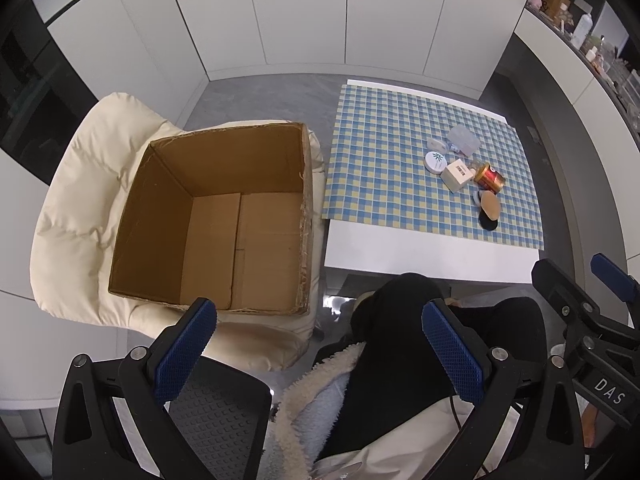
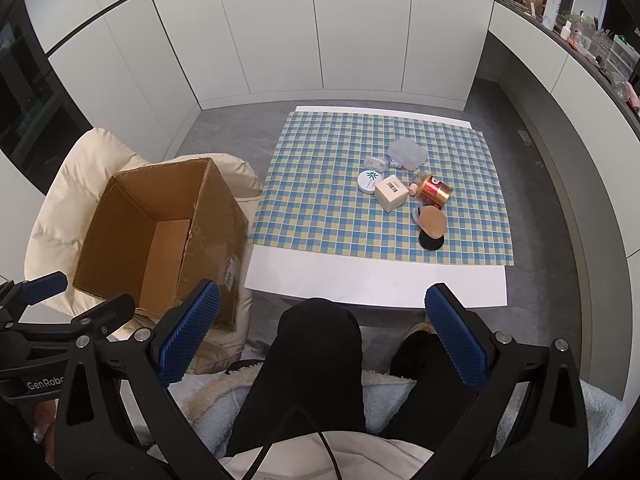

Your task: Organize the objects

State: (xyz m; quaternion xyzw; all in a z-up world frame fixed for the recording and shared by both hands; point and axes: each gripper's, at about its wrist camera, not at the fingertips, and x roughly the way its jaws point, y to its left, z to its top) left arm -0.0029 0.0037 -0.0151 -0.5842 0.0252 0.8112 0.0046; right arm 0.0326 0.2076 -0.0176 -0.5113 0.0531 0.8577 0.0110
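below, seated over black-trousered knees [image 2: 316, 344], with fleece coat [image 2: 208, 396] spread on lap. left gripper [image 1: 320, 344] pointing steeply down, jaws spread wide, nothing between the blue pads [image 1: 188, 344]. right gripper [image 2: 320, 332] likewise tipped down, jaws wide, holding nothing.

ahead, low white table [image 2: 372, 280] with blue-and-yellow checked cloth [image 2: 320, 208] covering all but the near edge. clustered on the cloth, toward its right side and closer to the near edge than the far one: clear plastic container [image 2: 407, 153] farthest back, small white oval case [image 2: 376, 163] beside it, round white tin [image 2: 370, 181] with green leaf mark, white carton [image 2: 391, 193] touching the tin, red-and-gold can [image 2: 435, 190] lying on its side, tan sponge puff [image 2: 432, 220] and black round pad [image 2: 431, 240] nearest the front.

left of the table, open cardboard box [image 1: 224, 216] sitting on cream padded chair [image 1: 80, 208], just beside the table's left edge, bare inside.
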